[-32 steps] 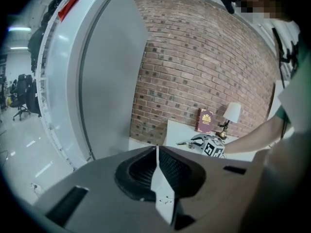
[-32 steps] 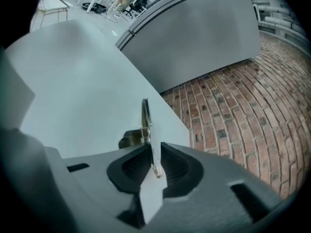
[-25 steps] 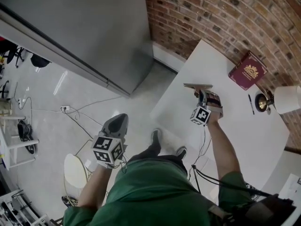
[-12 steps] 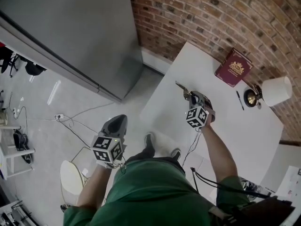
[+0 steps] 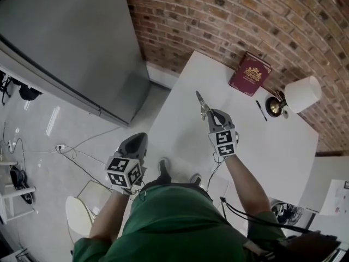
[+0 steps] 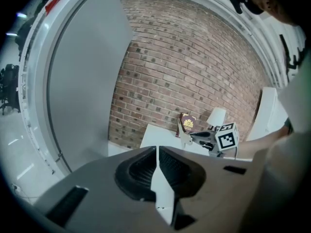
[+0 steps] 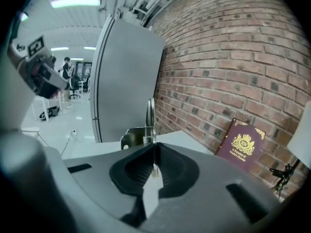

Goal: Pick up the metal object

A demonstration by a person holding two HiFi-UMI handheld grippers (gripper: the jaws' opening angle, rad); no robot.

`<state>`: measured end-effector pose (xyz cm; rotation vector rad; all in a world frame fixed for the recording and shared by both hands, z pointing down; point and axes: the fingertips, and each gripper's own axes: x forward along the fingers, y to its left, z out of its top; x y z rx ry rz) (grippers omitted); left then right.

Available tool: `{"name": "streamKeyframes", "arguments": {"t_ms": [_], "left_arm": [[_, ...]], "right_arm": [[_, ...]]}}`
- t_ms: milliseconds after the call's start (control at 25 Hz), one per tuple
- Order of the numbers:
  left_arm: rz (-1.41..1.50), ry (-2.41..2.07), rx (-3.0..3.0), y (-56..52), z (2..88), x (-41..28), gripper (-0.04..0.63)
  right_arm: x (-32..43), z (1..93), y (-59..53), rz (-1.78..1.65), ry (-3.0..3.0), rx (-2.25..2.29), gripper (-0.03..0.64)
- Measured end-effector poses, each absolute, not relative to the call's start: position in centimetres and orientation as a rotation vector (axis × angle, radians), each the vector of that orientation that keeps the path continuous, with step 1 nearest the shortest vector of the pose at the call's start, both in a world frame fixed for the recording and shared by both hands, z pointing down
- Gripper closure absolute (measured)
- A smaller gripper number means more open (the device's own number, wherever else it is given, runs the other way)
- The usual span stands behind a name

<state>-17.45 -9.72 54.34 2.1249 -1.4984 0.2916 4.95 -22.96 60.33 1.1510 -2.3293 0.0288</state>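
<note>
The metal object (image 5: 201,105), a small hinged plate with a spring, is clamped in my right gripper (image 5: 209,113) and held above the left part of the white table (image 5: 262,146). In the right gripper view the metal object (image 7: 146,124) sticks up edge-on from the shut jaws of the right gripper (image 7: 154,150). My left gripper (image 5: 133,144) hangs over the floor, off the table, shut with nothing in it. In the left gripper view the left gripper (image 6: 157,152) has its jaws pressed together, and the metal object (image 6: 185,139) shows far off.
A maroon book (image 5: 250,73) lies at the table's far edge by the brick wall (image 5: 245,21). A white-shaded lamp (image 5: 301,94) and a pen (image 5: 261,111) are to its right. A tall grey cabinet (image 5: 71,48) stands left of the table. Cables lie on the floor (image 5: 65,149).
My right gripper has turned with the metal object, so the plate that lay flat and broadside now points away edge-on. The left gripper has stayed where it was.
</note>
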Motion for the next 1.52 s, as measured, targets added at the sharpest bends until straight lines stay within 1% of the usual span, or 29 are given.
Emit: {"name": "streamKeyframes", "arguments": {"t_ms": [240,560,800,1200,1520], "left_arm": [[0.257,-1.471,2.15,-10.6,53.6,-15.7,0.58],[0.194,-1.399,2.231,-13.4,52.4,-12.5,0.58],[0.114,-1.341,2.321,-15.9,49.8,-10.3,0.58],[-0.007,-1.258,2.474,-20.6,44.5,-9.3,0.58],[-0.051,-1.154,2.519,-22.6,43.4,-7.2,0.58]], "right_arm": [[6.3,54.2,-21.2,0.203,-2.512,1.247,0.611],[9.1,46.4,-19.6,0.309,-2.669,1.424,0.611],[11.1,42.3,-19.2,0.401,-2.748,1.533,0.611],[12.4,38.9,-19.1,0.418,-2.736,1.697,0.611],[13.9,38.3,-18.3,0.433,-2.695,1.799,0.611]]}}
